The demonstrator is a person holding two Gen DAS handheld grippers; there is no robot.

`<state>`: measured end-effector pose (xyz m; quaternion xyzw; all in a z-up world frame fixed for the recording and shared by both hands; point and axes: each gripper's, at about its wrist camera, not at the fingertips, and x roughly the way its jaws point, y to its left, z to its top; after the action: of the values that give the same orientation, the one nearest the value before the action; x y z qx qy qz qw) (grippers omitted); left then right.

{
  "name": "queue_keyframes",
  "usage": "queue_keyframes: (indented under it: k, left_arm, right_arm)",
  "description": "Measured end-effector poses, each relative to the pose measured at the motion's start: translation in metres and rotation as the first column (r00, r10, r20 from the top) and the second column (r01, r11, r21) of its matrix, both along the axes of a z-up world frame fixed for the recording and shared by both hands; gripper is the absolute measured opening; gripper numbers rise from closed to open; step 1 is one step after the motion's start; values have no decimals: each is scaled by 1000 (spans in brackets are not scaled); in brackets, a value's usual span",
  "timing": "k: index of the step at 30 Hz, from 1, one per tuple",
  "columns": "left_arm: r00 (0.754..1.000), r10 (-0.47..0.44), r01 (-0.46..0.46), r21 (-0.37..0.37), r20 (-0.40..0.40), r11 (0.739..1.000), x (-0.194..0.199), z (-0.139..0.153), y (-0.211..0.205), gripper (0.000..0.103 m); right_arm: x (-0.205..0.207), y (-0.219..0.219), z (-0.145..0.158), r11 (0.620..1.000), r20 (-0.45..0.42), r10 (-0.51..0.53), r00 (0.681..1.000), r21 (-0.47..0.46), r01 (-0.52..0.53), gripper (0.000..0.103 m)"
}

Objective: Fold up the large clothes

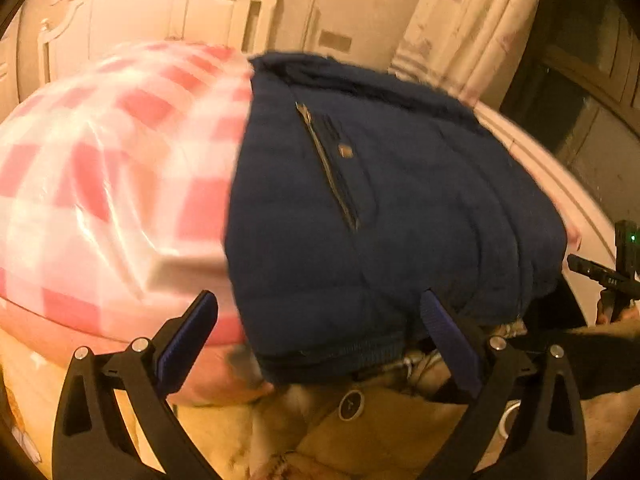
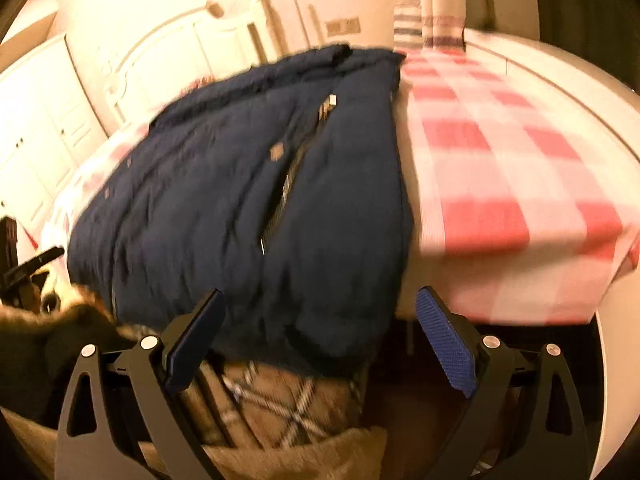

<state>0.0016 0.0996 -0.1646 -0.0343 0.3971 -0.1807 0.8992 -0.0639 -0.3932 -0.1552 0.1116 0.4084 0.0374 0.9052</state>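
Jacket (image 1: 384, 208), navy and quilted, lies folded into a thick slab at the near edge of the bed (image 2: 516, 184), its hem hanging slightly over the edge toward both claws. Left gripper (image 1: 318, 344) hovers low in front of that hem with its jaws spread wide and nothing between them; its ribbed blue pads (image 1: 188, 344) sit on black fingers, the right pad close against the hem, though contact cannot be told. Right gripper (image 2: 320, 340) is likewise wide open and empty, level with the mattress edge, its left finger overlapping the jacket's near corner in view and its right pad (image 2: 446, 340) out in front of the bed's side. In the left view the right gripper's black body, with a small green light, shows at the far right edge, held well apart from the jacket. A slanted metal zipper (image 1: 326, 164) runs across the top panel, with a small brown patch (image 1: 345, 151) beside it. Under the hem lies a tan plaid lining (image 2: 280, 400) with white and dark stripes, and a fur trim (image 2: 68, 312) shows at the left. The bed wears a red and white checked sheet (image 1: 104, 184), smooth with a few creases. Beyond stand a cream carved headboard (image 1: 160, 8), a pale wall and a light curtain (image 1: 476, 24). Both views are blurred.
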Motion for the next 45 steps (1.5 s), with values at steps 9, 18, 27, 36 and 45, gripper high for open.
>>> queue_keyframes:
  k: [9, 18, 27, 36, 45]
  left_arm:
    - [999, 0, -2, -59, -33, 998, 20, -16, -3, 97]
    - [999, -43, 45, -121, 17, 992, 7, -5, 5, 43]
    - [998, -34, 24, -153, -60, 988, 25, -20, 4, 77]
    - [984, -132, 168, -384, 119, 908, -4, 42, 21, 20]
    - [919, -85, 294, -527, 384, 797, -45, 153, 58, 20]
  right_arm:
    - [22, 0, -40, 992, 12, 21, 1000, 121, -22, 83]
    - [-1, 11, -17, 985, 158, 91, 983, 132, -112, 38]
    - [19, 7, -32, 979, 106, 44, 993, 195, -64, 51]
    - [-11, 16, -1, 979, 236, 95, 967, 152, -133, 23]
    - [-65, 17, 125, 965, 580, 99, 809, 143, -221, 19]
